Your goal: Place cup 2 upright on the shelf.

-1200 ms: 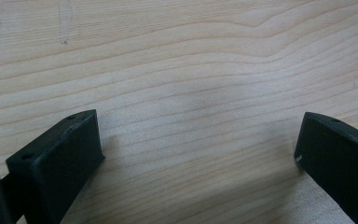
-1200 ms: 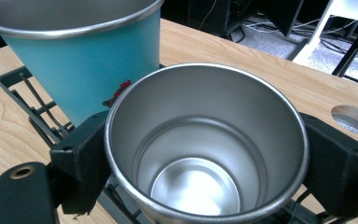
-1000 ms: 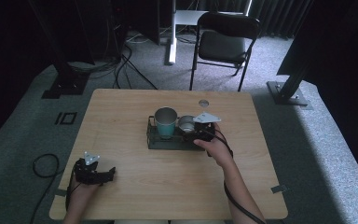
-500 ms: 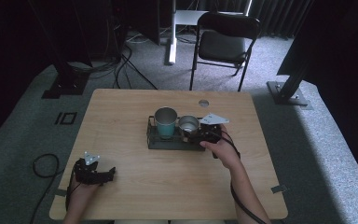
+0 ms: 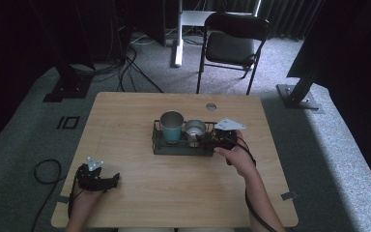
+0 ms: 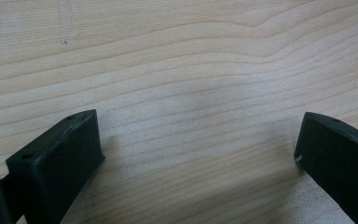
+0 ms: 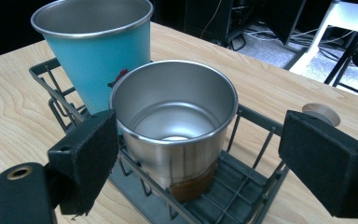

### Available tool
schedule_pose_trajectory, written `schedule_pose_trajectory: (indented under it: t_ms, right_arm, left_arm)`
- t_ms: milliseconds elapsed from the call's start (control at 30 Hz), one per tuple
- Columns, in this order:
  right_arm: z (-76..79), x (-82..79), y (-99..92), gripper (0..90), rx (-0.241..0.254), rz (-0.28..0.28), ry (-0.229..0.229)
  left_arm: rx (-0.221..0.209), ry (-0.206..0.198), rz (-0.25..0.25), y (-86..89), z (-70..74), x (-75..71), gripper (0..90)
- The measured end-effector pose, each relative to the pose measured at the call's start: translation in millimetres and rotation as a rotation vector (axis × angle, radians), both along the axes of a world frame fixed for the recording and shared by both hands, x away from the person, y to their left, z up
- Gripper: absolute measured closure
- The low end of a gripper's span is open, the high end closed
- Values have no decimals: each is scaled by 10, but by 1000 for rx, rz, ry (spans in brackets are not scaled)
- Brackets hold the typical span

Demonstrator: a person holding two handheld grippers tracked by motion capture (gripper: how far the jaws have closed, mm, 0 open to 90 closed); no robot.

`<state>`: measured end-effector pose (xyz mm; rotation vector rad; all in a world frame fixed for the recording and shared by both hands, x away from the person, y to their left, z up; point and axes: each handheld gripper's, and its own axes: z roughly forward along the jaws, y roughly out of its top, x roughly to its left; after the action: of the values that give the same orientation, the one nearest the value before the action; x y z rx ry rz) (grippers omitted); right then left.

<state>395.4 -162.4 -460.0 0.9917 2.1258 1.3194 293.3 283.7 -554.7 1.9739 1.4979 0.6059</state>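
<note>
A black wire rack (image 5: 181, 150) stands at the middle of the wooden table (image 5: 125, 121). In it stand a teal metal cup (image 5: 171, 126) and, to its right, a shorter steel cup (image 5: 194, 129), both upright. My right gripper (image 5: 207, 140) is open at the rack's right end, pointing left at the steel cup. In the right gripper view the empty steel cup (image 7: 177, 126) stands just beyond the open right gripper (image 7: 205, 168), with the teal cup (image 7: 98, 51) behind it and the rack (image 7: 247, 191) below. My left gripper (image 5: 108, 181) rests near the table's front left, and its own view shows the left gripper (image 6: 198, 154) open over bare wood.
A small round wooden knob (image 5: 211, 106) sits on the table behind the rack, also seen as a knob (image 7: 320, 113) in the right gripper view. A black folding chair (image 5: 234, 46) stands beyond the far edge. Cables lie on the carpet at left.
My right gripper has drawn back a little to the right, uncovering the steel cup in the rack. The left gripper has not moved.
</note>
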Motion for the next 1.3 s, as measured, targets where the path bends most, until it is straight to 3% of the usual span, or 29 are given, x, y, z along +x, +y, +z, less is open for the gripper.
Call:
schedule_pose_trajectory:
  t_ms: [733,1300]
  right_arm:
    - [-33,-109,-173,121,26,-36,-4]
    - [-80,-228,-418,121,47,-71,-14]
  left_arm:
    - [0,0,0,0,0,0,12]
    - [0,0,0,0,0,0,12]
